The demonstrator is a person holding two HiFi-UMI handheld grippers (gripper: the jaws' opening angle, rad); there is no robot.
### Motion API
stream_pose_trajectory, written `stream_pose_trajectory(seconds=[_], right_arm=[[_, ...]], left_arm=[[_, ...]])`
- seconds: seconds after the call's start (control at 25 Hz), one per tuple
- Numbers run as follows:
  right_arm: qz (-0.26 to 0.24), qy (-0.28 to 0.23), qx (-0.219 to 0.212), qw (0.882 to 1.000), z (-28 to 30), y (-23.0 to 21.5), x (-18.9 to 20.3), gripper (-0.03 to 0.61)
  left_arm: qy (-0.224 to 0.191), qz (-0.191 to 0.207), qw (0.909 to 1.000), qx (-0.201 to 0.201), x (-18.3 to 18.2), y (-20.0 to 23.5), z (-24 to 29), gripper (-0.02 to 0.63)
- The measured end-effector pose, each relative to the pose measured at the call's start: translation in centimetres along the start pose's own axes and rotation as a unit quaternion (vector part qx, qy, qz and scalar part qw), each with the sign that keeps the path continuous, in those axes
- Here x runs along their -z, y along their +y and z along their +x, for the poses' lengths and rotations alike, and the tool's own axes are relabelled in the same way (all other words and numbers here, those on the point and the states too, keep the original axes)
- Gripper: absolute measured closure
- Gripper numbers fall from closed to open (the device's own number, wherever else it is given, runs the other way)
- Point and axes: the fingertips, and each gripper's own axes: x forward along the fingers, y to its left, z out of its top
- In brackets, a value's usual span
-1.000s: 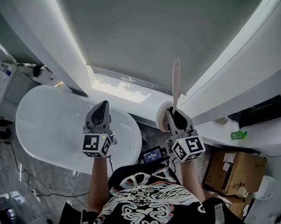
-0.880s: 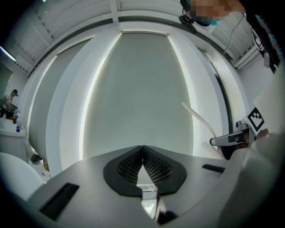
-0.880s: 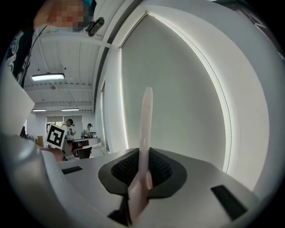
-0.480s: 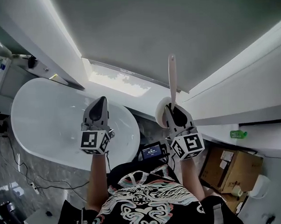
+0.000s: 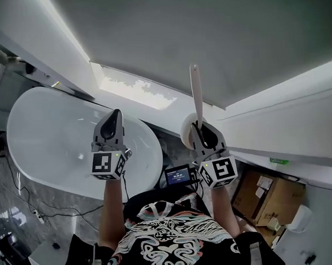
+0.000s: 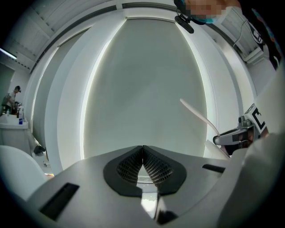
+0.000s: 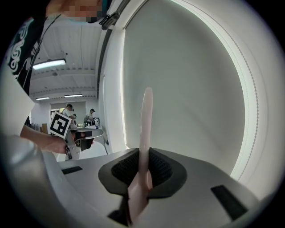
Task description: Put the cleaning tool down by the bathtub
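Note:
The cleaning tool has a long pale pink handle (image 5: pixel 195 95) and a round white head (image 5: pixel 186 131). My right gripper (image 5: pixel 202 128) is shut on the handle's lower part, so the handle sticks up past the jaws (image 7: pixel 145 124). The left gripper (image 5: pixel 115 114) is shut with nothing in it, jaws touching (image 6: pixel 142 149), and hangs over the right end of the white oval bathtub (image 5: pixel 45 134). In the left gripper view the handle (image 6: pixel 199 116) shows at the right, slanting up from the right gripper (image 6: pixel 227 139). The tool is held in the air right of the tub.
A small screen device (image 5: pixel 179 176) sits on the floor between the arms. Cardboard boxes (image 5: pixel 276 198) stand at lower right, and a green bottle (image 5: pixel 278 161) lies on the white ledge. Cables (image 5: pixel 24 209) trail on the marble floor left of the tub. A lit strip (image 5: pixel 132 87) runs behind the tub.
Both grippers have drifted slightly left and up in the head view, and the handle now leans a little left. The jaws stayed as they were.

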Motion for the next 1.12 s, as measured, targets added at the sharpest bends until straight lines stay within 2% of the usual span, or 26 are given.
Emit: stream_pose_trajectory(seconds=[0.84, 1.12], right_arm=[[-0.023, 0.053, -0.059, 0.997, 8.4, -1.2, 5.8, 0.508], [-0.031, 0.068, -0.088, 0.993, 10.6, -0.4, 8.4, 0.508]], left_arm=[[0.059, -0.014, 0.998, -0.015, 6.5, 2.5, 4.6, 0.597], [0.073, -0.022, 0.9968, -0.026, 9.3, 3.4, 5.0, 0.597]])
